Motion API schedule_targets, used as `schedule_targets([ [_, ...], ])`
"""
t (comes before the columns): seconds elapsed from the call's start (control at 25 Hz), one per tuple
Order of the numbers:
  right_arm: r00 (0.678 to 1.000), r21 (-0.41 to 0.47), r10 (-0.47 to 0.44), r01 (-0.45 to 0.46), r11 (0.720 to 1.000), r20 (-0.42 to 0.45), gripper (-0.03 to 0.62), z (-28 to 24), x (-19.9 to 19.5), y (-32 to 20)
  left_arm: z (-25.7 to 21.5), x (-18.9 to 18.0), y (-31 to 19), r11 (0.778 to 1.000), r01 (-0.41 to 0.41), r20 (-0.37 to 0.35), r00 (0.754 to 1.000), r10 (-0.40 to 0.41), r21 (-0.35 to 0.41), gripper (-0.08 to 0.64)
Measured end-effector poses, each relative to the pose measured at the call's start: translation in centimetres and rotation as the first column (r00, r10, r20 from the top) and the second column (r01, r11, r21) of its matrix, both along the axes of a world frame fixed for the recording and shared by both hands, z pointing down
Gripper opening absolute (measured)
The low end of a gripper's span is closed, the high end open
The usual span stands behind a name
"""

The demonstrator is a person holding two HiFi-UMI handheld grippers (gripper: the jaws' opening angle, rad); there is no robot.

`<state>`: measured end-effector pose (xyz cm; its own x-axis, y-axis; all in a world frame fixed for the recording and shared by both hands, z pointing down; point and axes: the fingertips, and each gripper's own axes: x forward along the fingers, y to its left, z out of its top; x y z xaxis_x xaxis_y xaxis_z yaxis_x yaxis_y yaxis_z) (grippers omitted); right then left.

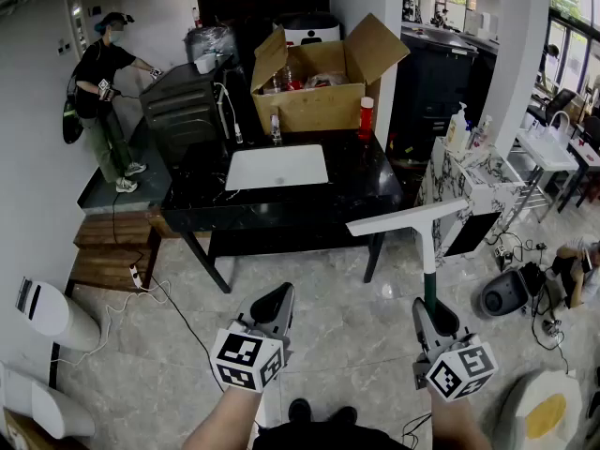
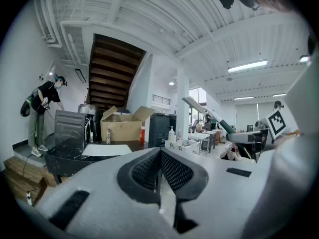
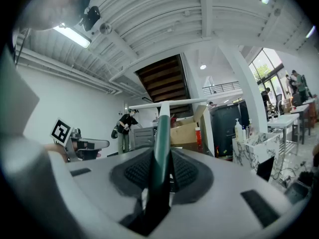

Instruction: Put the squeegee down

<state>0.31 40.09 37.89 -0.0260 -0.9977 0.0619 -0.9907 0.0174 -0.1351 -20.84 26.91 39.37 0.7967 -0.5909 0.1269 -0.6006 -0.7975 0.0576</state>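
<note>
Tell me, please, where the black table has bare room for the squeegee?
Bare: the right end of the black table, between the white board and its edge, and left of the board. Crowded: the back, by the cardboard box and red bottle.

The person carries two matching tools, the left gripper (image 1: 274, 300) and the right gripper (image 1: 429, 315). Each has a smooth, pale grey, rounded shell narrowing to black-tipped jaws. The left marker cube (image 1: 247, 359) and the right marker cube (image 1: 461, 370) are white, printed with black square patterns. In the gripper views the pads (image 2: 177, 171) are black with a fine dimpled grid, and short black rectangular slots (image 2: 69, 209) mark the grey shell. The person wears a dark garment (image 1: 319, 436) and black shoes (image 1: 300, 409).
</note>
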Motion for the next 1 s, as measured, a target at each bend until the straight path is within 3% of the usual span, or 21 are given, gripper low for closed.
schedule_targets([
  [0.6, 0.999, -0.002, -0.026, 0.026, 1.0, 0.025, 0.095, 1.1, 4.5, 3.3, 0.3, 5.1, 3.7, 1.0, -0.002, -0.031, 1.0, 0.002, 0.005, 0.005],
  [1.0, 0.998, -0.027, -0.034, 0.035, 0.999, 0.043, 0.095, 1.9, 7.2, -0.9, 1.9, 8.1, -0.9, 1.0, -0.008, -0.045, 0.999, 0.007, -0.018, 0.005],
])
